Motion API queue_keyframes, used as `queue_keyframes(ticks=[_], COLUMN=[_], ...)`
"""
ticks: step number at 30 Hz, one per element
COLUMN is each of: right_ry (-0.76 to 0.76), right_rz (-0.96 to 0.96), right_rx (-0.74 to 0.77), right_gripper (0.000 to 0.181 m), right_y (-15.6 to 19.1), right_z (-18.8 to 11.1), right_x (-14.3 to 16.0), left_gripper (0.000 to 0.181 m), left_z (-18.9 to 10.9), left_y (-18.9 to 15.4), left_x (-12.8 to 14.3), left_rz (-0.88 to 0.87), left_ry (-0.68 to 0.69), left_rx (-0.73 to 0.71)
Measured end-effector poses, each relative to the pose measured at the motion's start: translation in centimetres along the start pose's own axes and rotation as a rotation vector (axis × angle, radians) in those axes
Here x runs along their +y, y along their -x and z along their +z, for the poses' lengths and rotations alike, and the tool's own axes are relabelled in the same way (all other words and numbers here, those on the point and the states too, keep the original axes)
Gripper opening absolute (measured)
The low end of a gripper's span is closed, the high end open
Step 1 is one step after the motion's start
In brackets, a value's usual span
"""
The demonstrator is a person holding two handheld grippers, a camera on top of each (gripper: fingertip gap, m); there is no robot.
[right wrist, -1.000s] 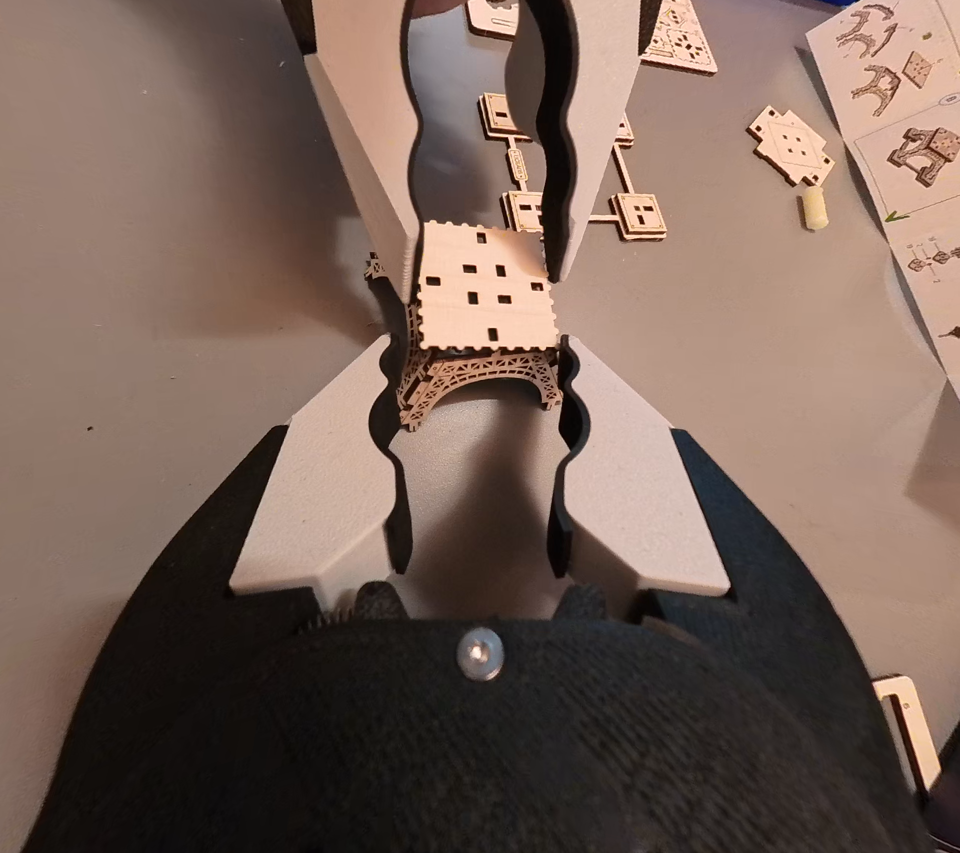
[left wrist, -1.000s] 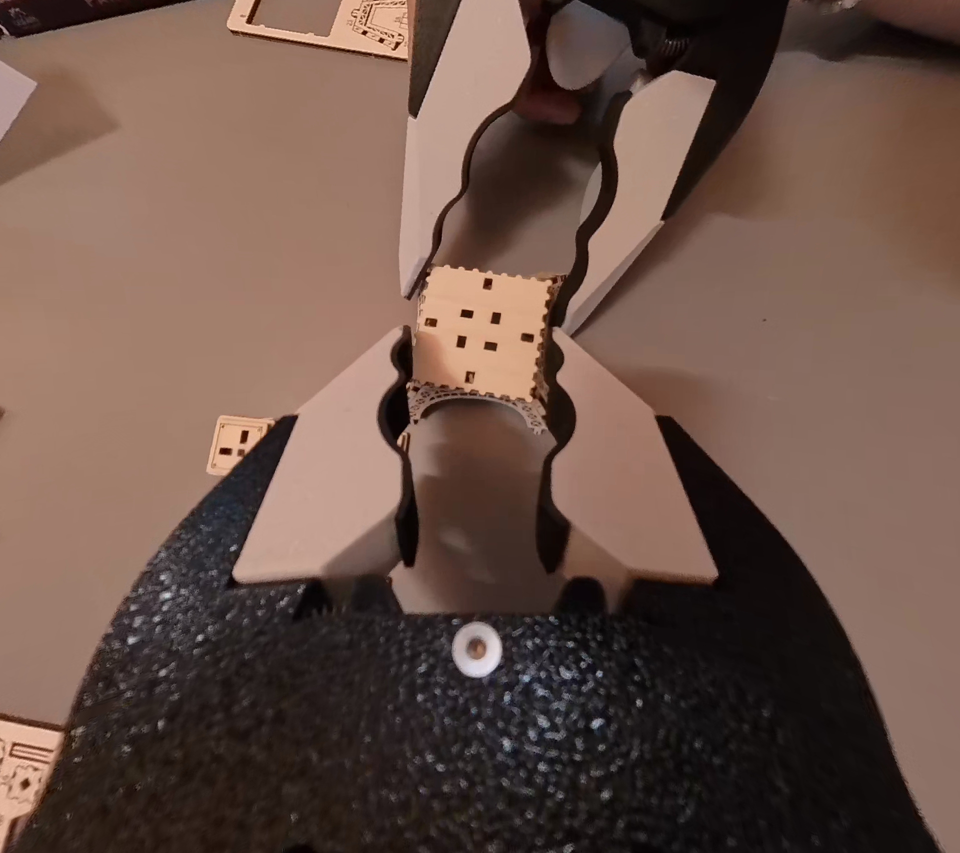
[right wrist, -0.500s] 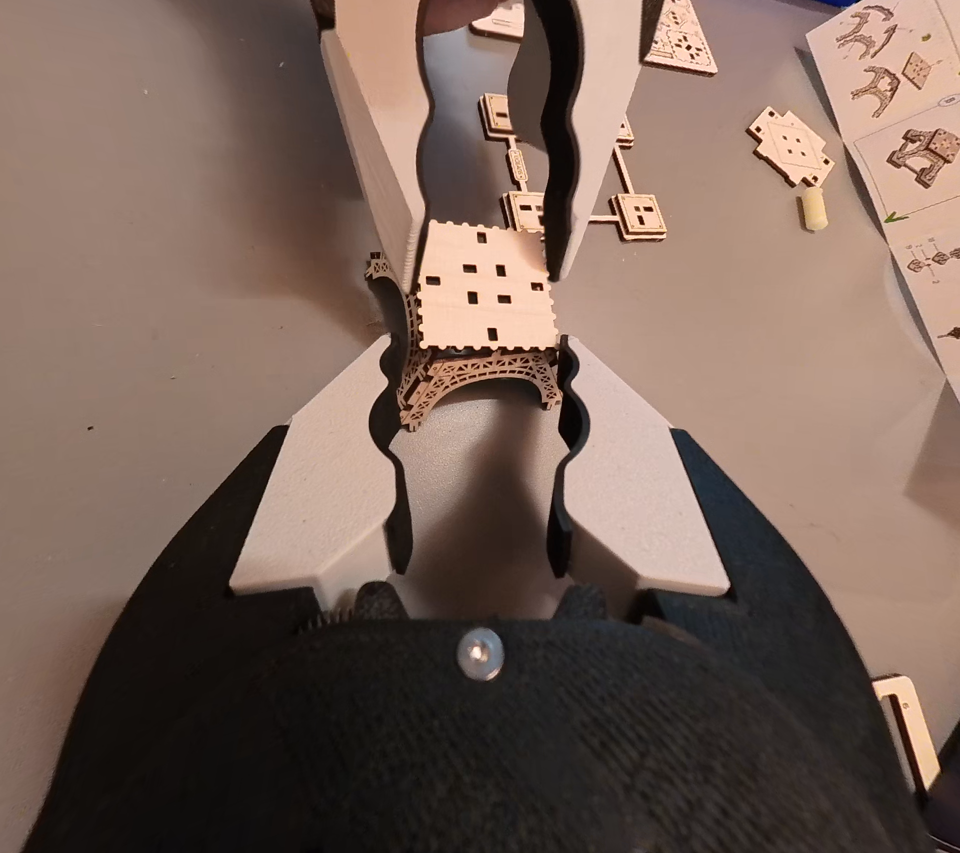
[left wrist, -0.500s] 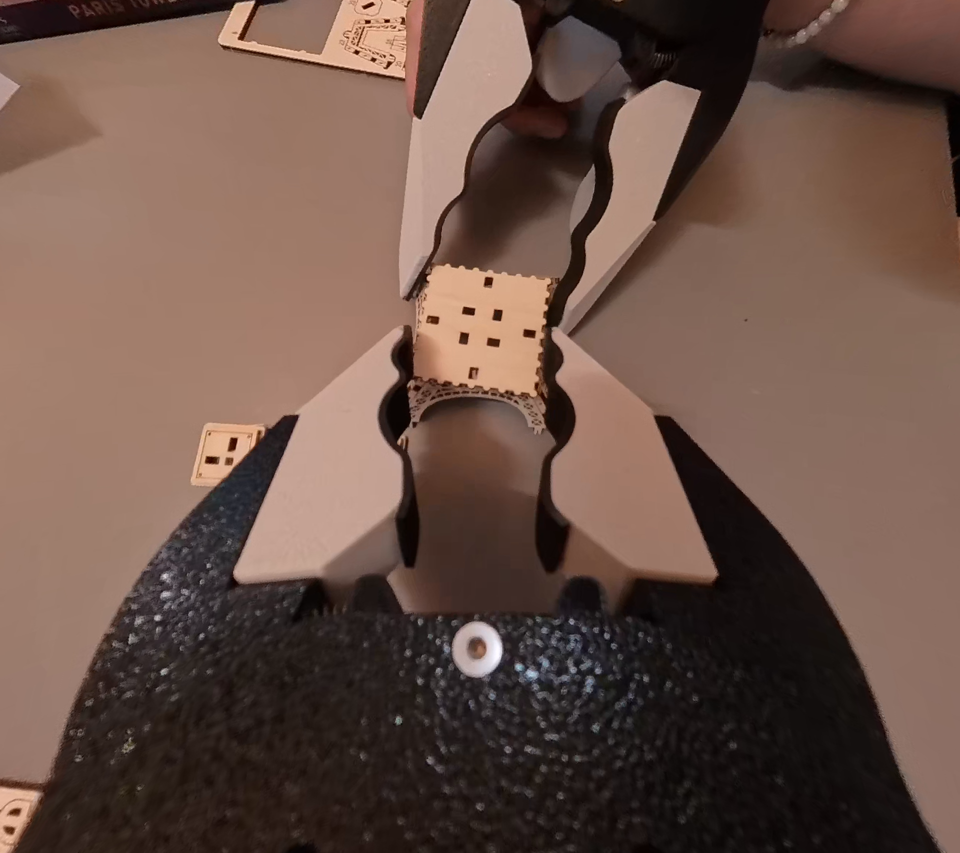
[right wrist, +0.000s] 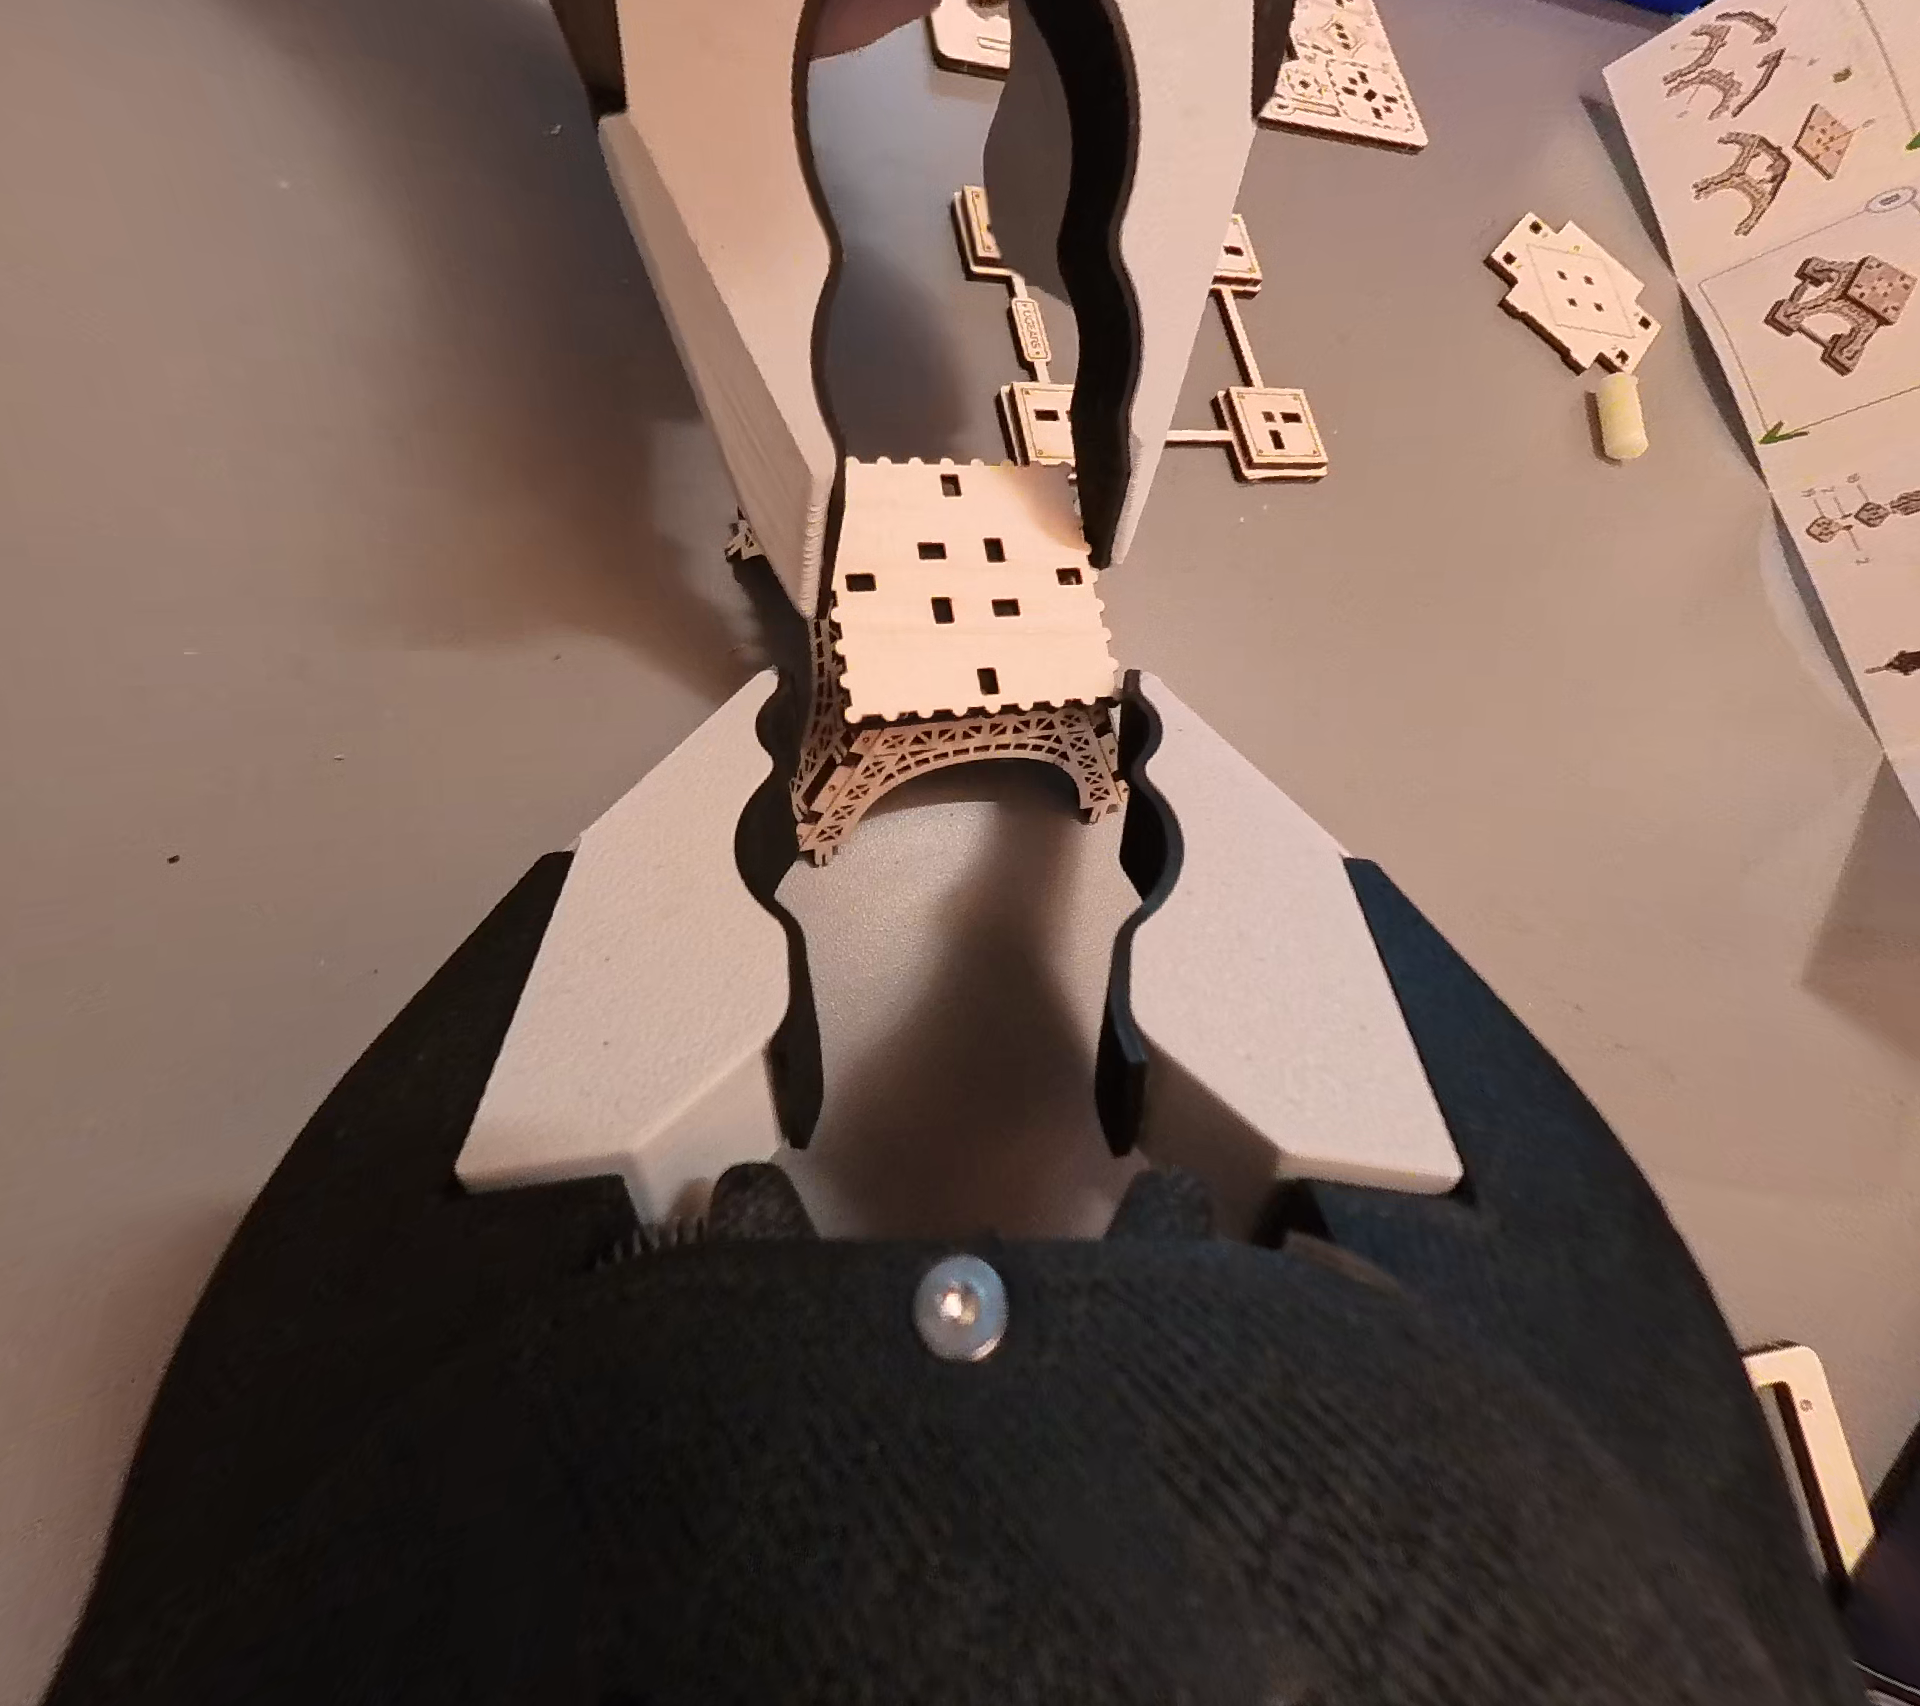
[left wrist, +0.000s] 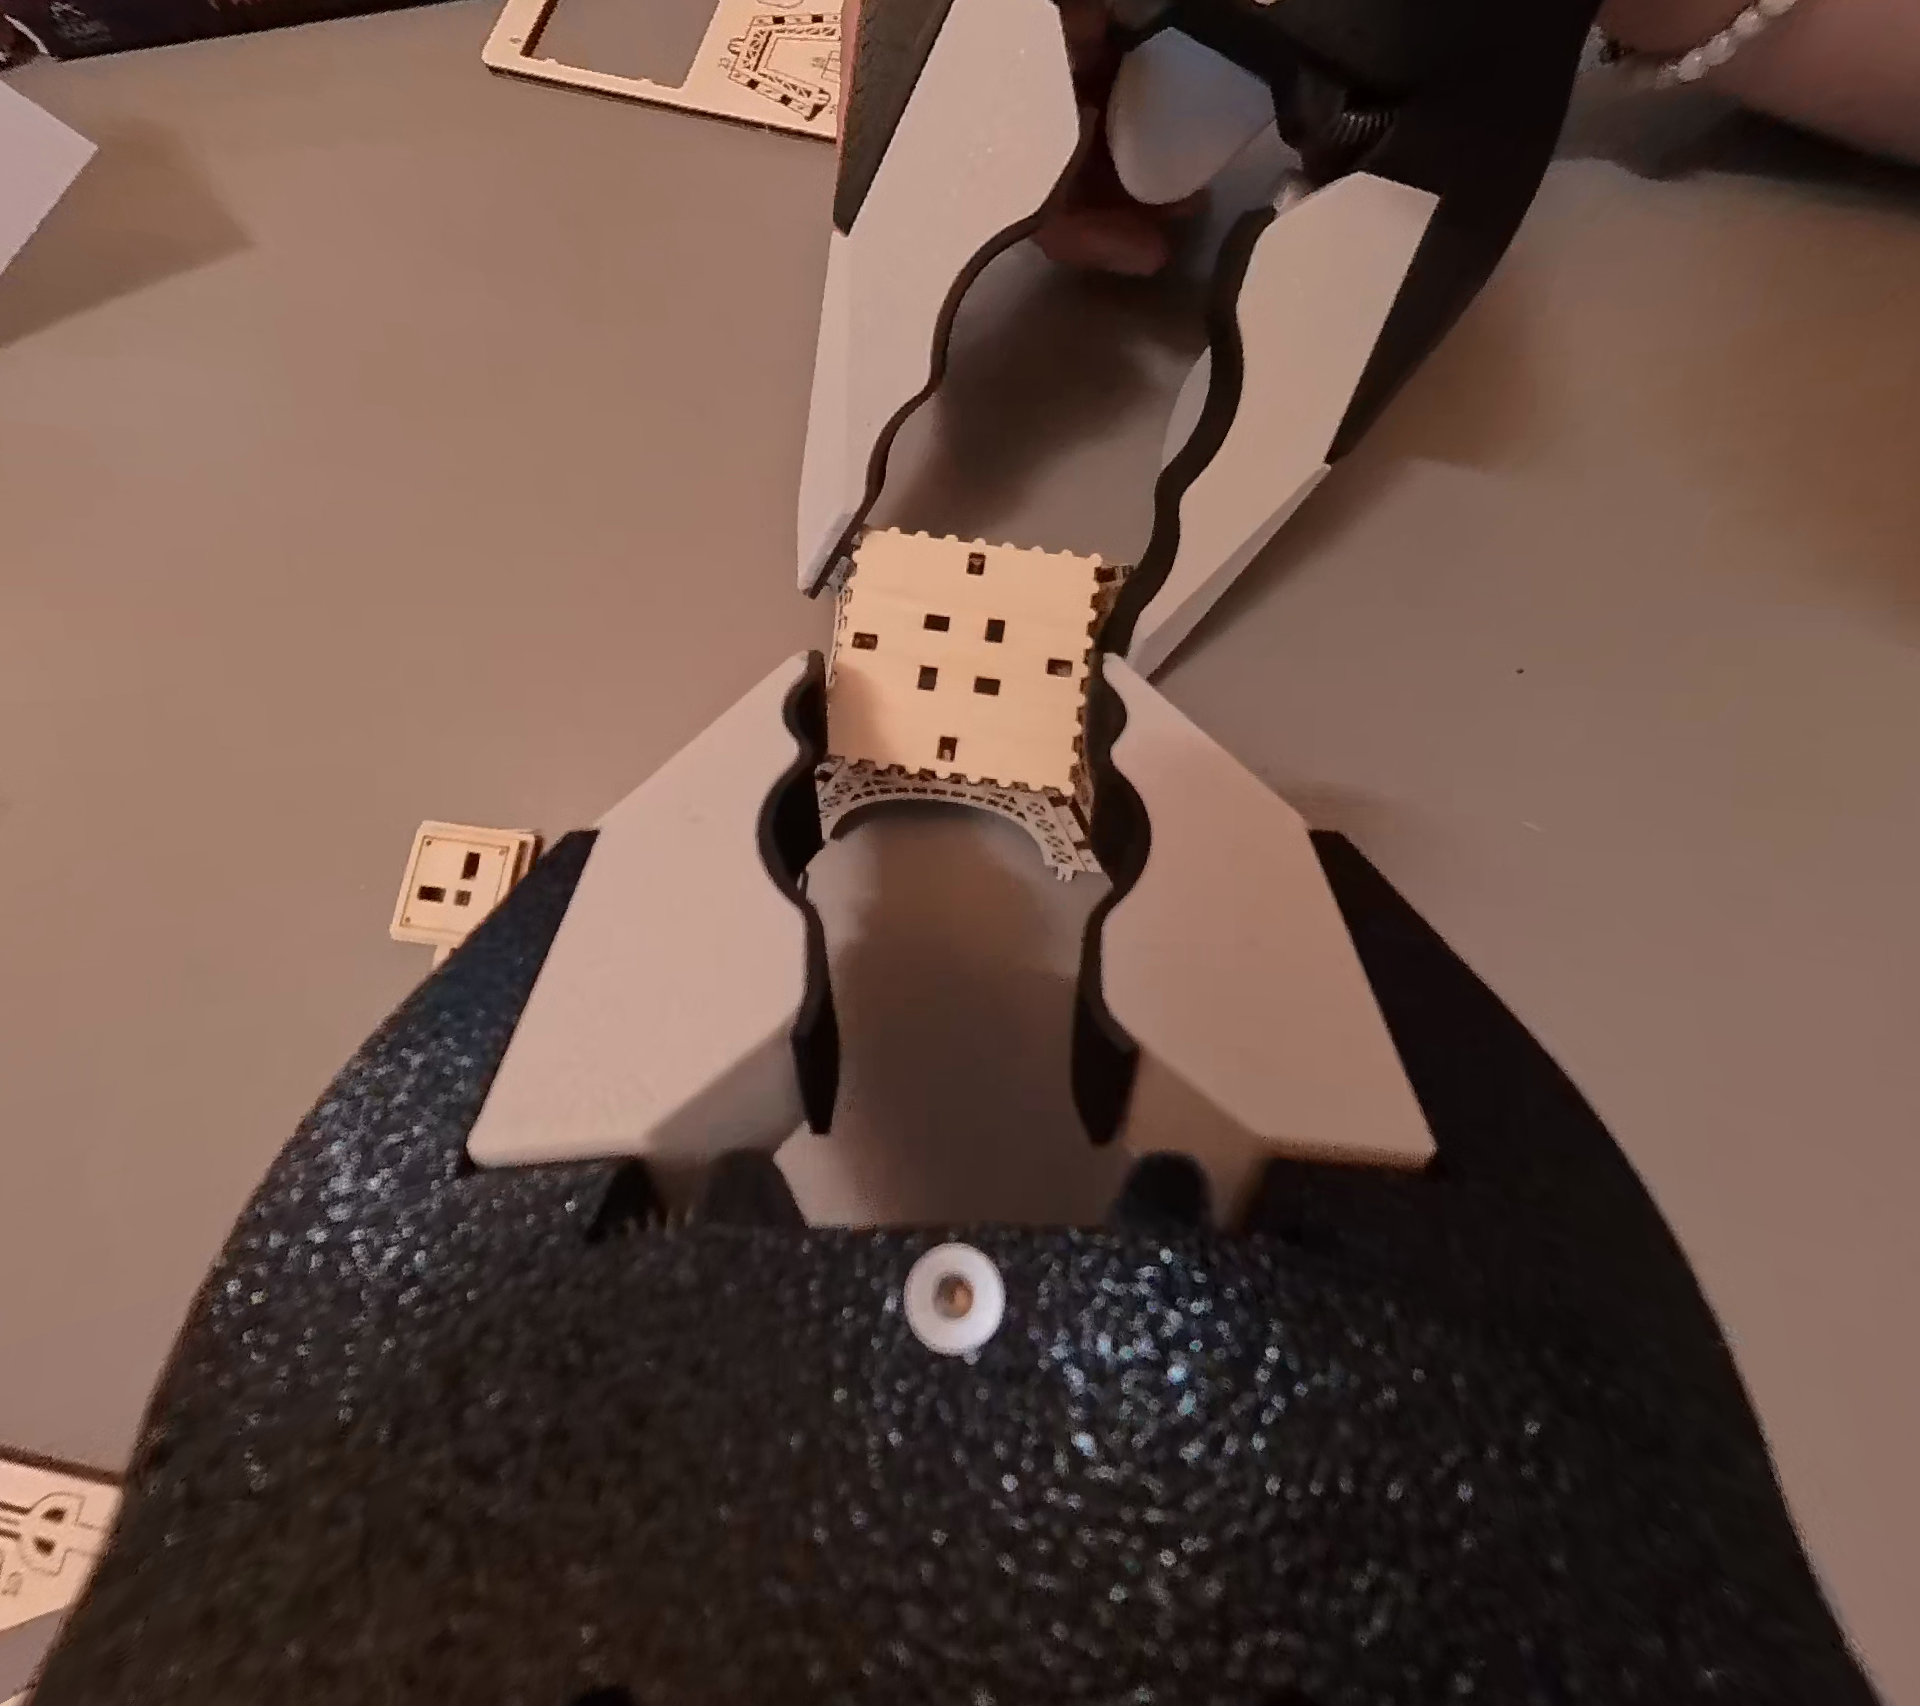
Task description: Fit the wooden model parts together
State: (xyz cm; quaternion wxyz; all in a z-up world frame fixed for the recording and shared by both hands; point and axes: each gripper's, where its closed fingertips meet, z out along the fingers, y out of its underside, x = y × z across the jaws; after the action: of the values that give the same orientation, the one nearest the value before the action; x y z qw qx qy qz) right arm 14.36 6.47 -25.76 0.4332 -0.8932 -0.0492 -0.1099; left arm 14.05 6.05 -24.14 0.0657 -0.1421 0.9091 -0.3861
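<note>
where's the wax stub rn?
Right wrist view only: the wax stub lies on the table, far right, between a loose slotted plate and the instruction sheet.

I see warm, fairly dim indoor light on the grey table (left wrist: 364, 513). Beside the wooden tower base (right wrist: 966, 617) a broad soft shadow curves across the table in my right wrist view; below the base, between the fingers, lies a darker shadow. Both views bow at the edges like wide-angle lenses. The black housings nearest the lenses look soft and slightly blurred; the base itself is sharp.
</note>
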Motion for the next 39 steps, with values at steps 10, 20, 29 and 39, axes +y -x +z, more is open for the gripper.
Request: queue_keyframes(ticks=[10,20,29,39], right_ry=[0.0,0.0,0.0,0.001], right_rz=[-0.002,-0.002,-0.001,0.0], right_rx=[-0.004,0.0,-0.003,0.005], right_gripper=[0.059,0.06,0.06,0.06], right_y=[0.1,0.0,0.0,0.0], right_z=[0.0,0.0,0.0,0.0], right_x=[0.0,0.0,0.0,0.0], left_gripper=[0.053,0.05,0.046,0.046], left_z=[0.1,-1.2,-0.5,-0.3], left_y=[-0.2,0.0,0.0,-0.1], left_x=[0.5,-0.2,0.0,-0.2], left_rz=[0.031,-0.029,0.009,-0.021], left_ry=[0.035,-0.054,-0.038,-0.037], left_rx=[-0.014,0.031,0.022,-0.017])
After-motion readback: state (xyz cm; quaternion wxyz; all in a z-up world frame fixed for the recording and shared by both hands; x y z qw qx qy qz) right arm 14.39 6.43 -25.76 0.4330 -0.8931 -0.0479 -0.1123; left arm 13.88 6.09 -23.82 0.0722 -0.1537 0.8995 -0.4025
